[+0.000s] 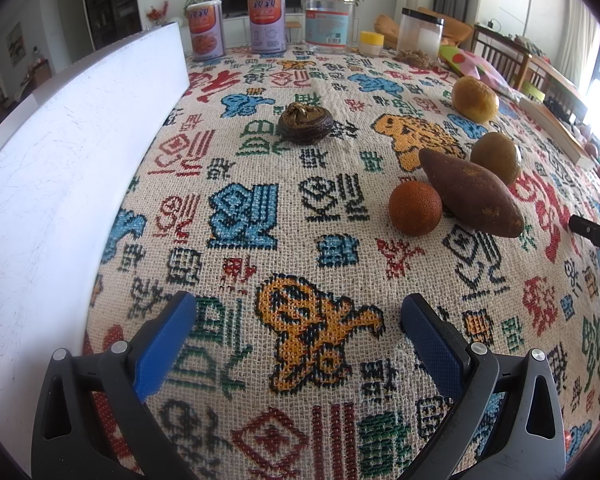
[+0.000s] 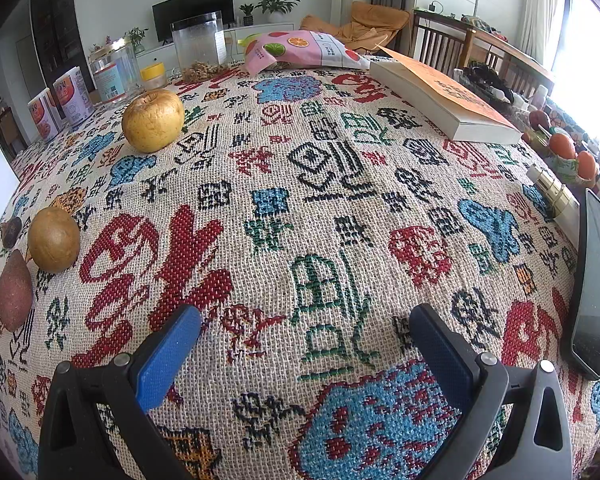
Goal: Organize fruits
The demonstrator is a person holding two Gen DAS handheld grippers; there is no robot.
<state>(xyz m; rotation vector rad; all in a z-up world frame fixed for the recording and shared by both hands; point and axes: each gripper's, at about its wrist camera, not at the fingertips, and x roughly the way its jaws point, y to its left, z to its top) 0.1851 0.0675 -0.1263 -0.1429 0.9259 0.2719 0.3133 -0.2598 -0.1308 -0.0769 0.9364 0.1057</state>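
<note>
On the patterned tablecloth lie an orange-red round fruit, a brown sweet potato, a brownish-green round fruit, a yellow apple and a dark wrinkled fruit. My left gripper is open and empty, well short of them. In the right wrist view the apple, the round fruit and the sweet potato lie far left. My right gripper is open and empty over bare cloth.
A white tray wall runs along the left. Cans and jars stand at the far edge. A book, a pink snack bag and a phone lie to the right.
</note>
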